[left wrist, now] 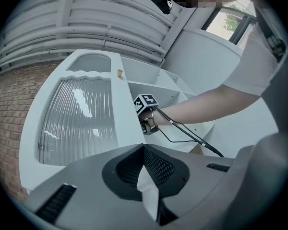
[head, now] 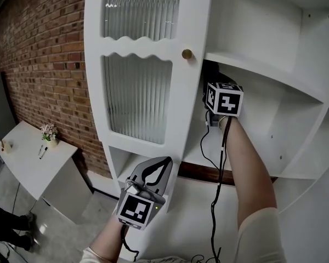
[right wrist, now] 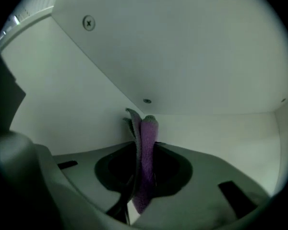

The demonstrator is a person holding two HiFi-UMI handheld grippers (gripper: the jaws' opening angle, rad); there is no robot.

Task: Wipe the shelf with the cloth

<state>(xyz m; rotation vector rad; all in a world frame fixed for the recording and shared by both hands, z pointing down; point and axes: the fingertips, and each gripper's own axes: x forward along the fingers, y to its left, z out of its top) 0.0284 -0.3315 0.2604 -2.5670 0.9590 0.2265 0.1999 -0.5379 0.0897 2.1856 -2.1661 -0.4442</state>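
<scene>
Right claw [right wrist: 145,147] is clenched on the purple cloth [right wrist: 148,128], which stands upright and pokes straight ahead into the shelf's [head: 193,156] back corner. Left claw [left wrist: 145,150] hangs low outside the door [head: 142,92], pinched together and empty, so right's way nearer.

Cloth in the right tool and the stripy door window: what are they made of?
The cloth looks like soft purple fabric, maybe microfibre: its surface is fuzzy. The door panel looks like ribbed glass, or maybe clear plastic: shiny upright ridges catch the light.
</scene>
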